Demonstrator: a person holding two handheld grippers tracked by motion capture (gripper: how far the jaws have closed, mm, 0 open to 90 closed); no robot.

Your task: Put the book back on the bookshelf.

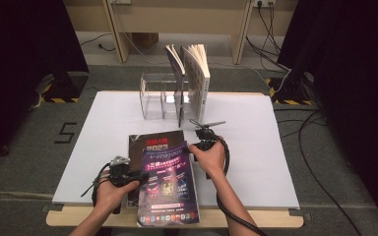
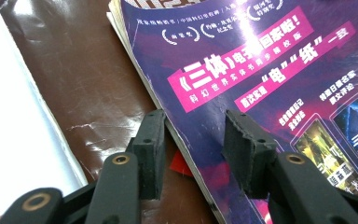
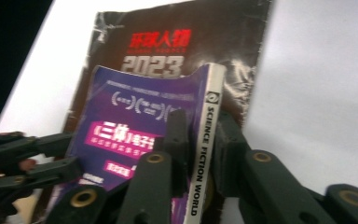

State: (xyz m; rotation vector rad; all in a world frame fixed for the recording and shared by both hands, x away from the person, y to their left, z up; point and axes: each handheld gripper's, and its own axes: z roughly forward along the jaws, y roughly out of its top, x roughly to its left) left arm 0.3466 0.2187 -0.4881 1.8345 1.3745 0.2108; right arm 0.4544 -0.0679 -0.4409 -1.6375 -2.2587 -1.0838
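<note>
Right gripper (image 3: 196, 140): jaws clamped on the spine of the purple Science Fiction World magazine (image 1: 168, 184), at its upper right corner. Left gripper (image 2: 193, 149): jaws parted, straddling that magazine's left edge, not pressing. Magazine lies partly atop a dark brown 2023 magazine (image 1: 152, 140), near the front edge of the white table (image 1: 256, 147).

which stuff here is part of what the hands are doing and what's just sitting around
In the job: purple magazine, right hand-held gripper clamped on its spine, left hand-held gripper straddling its edge.
Lying about: brown magazine underneath, clear rack, standing book.
</note>
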